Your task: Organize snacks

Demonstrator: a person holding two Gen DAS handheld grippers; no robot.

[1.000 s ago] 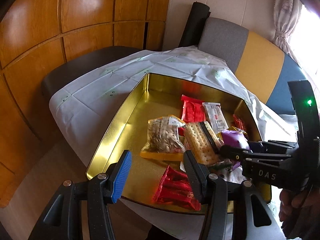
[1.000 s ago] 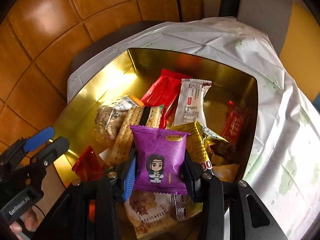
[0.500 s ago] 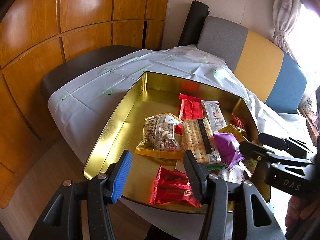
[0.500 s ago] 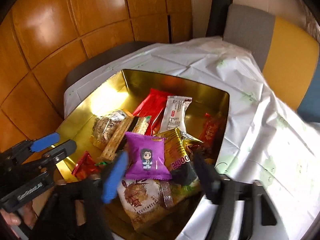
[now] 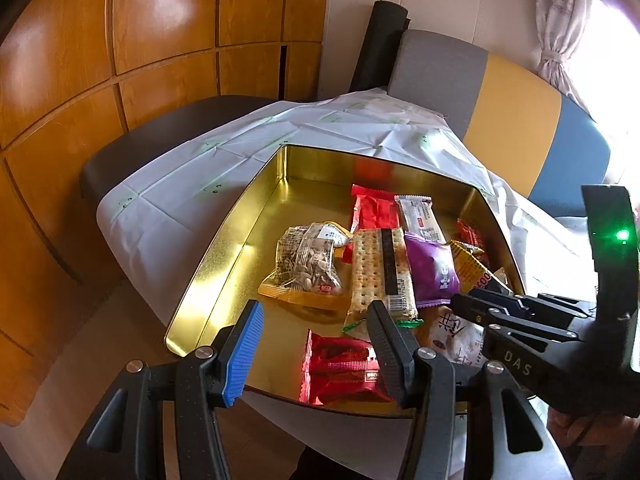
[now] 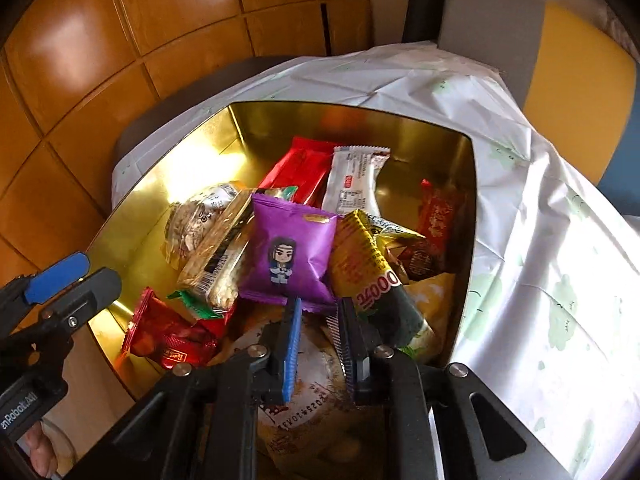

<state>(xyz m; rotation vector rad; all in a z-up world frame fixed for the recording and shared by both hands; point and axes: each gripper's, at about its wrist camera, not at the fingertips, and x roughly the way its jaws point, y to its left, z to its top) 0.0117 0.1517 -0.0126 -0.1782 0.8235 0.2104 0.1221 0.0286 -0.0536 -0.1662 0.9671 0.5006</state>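
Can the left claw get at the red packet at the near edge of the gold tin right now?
Probably yes. The left claw is open and empty, and the red packet lies on the tin floor just beyond its fingers with nothing on top. The right claw sits off to the side.

Gold tin [image 5: 224,256] on cloth-covered table [image 5: 168,196]

Mirror-bright gold metal tin [image 5: 224,256], glaring where light strikes. Crinkly glossy foil on the purple snack packet [image 6: 290,254] and the red wrapped candy [image 5: 344,364]. Clear shiny plastic over the pale cracker pack [image 5: 378,268]. Creased, thin white sheet with a faint sheen [image 5: 188,184] beneath. Polished orange wood panelling [image 5: 120,40] behind. Matt black plastic gripper arms, ribbed blue pad [image 5: 242,354].
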